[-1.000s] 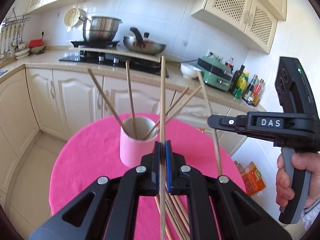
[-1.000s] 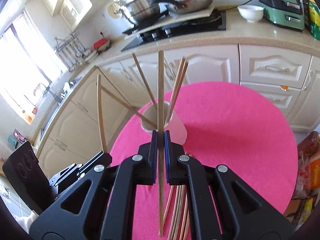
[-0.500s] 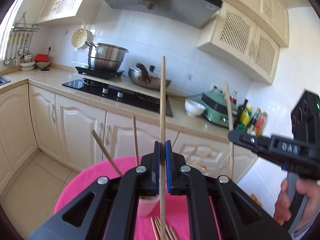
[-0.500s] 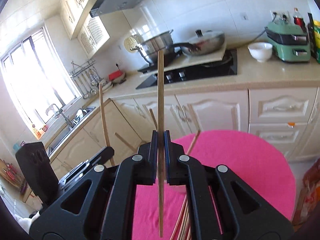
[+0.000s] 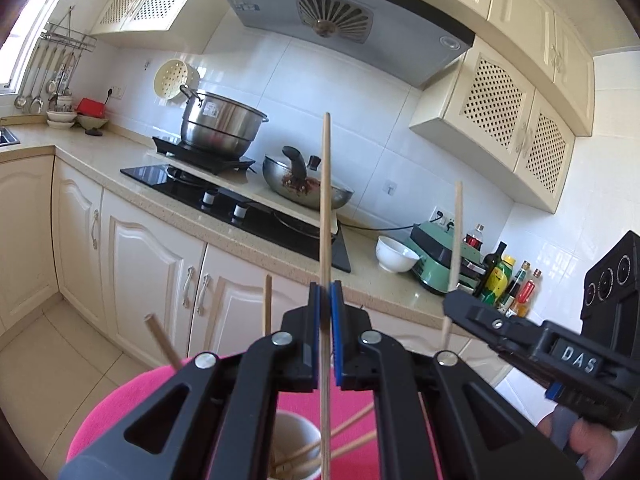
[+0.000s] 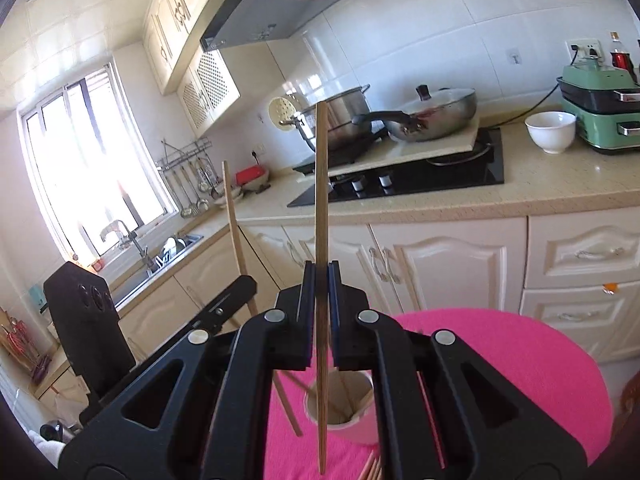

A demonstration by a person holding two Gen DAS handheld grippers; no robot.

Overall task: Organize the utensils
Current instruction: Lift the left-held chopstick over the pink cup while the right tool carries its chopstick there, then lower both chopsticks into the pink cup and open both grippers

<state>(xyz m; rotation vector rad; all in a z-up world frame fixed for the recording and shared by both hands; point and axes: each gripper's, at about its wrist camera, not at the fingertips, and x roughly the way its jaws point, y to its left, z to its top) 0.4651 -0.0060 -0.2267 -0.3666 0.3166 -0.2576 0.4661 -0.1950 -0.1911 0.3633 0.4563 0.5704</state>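
Both sets of fingers are clamped tight on a single chopstick each, held upright: left gripper [image 5: 326, 312] has its chopstick [image 5: 326, 200], right gripper [image 6: 319, 296] has its stick [image 6: 321, 184]. The pink cup [image 6: 354, 426] sits at 6 o'clock below them on the pink surface [image 6: 520, 360], several sticks leaning inside. Loose chopsticks [image 6: 372, 470] probably lie nearer, mostly hidden.

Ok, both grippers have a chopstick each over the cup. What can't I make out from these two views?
- Left wrist view: the cup is mostly behind the left gripper; its base is cut off by the bottom edge.
- Left wrist view: the hand on the right gripper is cut off at the corner.
- Right wrist view: loose chopsticks on the pink cloth are hidden by the gripper body; count unknown.
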